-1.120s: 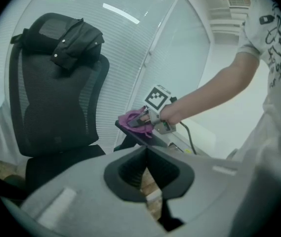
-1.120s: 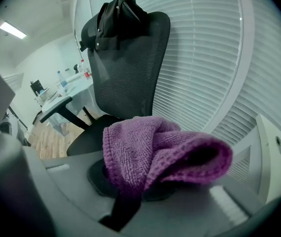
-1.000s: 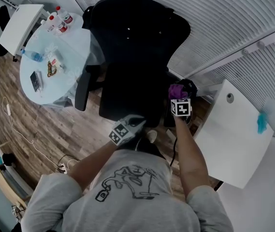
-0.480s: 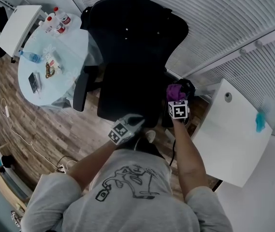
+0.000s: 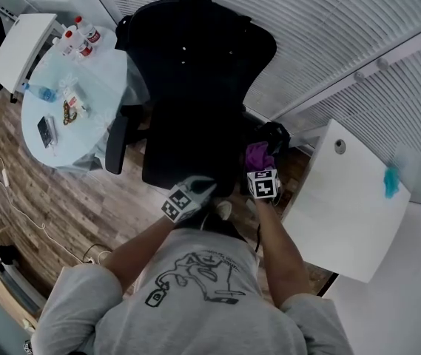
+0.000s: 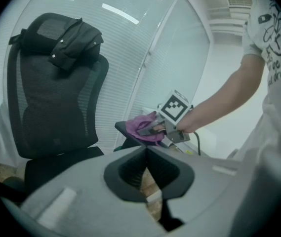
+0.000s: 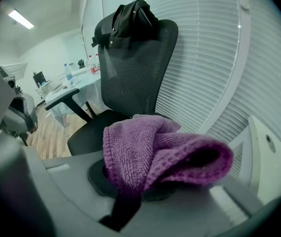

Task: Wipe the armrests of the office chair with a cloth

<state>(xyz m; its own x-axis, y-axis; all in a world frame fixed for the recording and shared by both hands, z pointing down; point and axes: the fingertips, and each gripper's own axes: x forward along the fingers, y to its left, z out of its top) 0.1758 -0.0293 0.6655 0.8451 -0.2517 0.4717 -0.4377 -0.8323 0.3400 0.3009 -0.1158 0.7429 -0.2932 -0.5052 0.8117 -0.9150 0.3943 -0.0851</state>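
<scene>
Right gripper (image 5: 260, 167) clamped on cloth (image 7: 155, 152), dragged back along right armrest (image 6: 122, 127): wipe stroke underway. Left gripper (image 6: 147, 174) closed, empty. Left armrest (image 5: 115, 145) likely pending.

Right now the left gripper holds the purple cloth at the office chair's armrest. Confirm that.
Wrong gripper. It is the right gripper that holds the purple cloth at the office chair's armrest; the right gripper view shows the cloth bunched between its jaws. The left gripper is shut on nothing, as the left gripper view shows.
</scene>
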